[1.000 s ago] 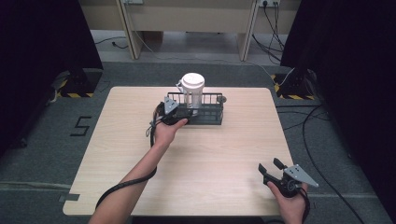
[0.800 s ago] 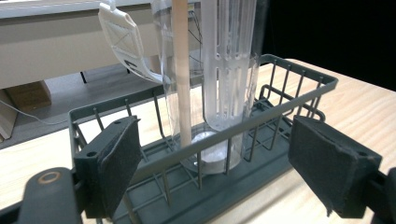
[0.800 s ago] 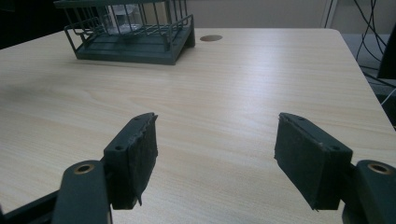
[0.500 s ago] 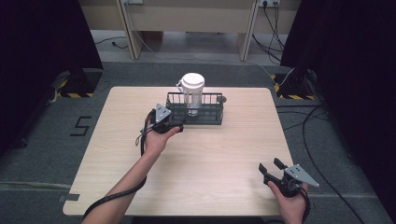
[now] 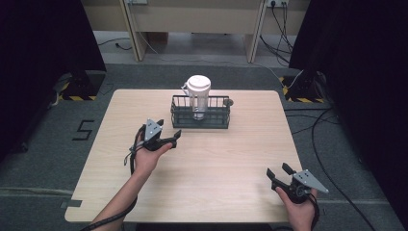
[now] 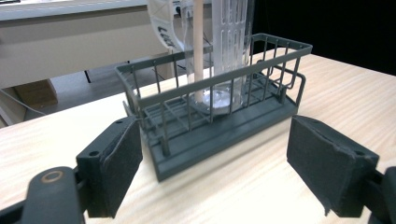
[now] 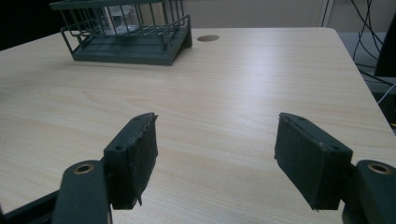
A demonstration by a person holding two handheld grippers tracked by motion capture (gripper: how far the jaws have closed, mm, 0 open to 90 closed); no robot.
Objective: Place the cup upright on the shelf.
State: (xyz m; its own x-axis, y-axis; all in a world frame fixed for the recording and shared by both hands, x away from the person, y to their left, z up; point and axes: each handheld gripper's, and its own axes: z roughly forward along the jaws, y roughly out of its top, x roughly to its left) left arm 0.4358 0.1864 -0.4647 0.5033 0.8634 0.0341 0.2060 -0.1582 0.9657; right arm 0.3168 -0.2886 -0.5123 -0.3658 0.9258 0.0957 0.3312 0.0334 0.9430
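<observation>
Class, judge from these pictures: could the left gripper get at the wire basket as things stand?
Probably yes. The left gripper is open, facing the wire basket, with just bare table between them; the cup stands inside, out of the way.

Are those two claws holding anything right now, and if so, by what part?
Nothing is held. The left claw is open short of the basket; the right claw is open over bare table.
</observation>
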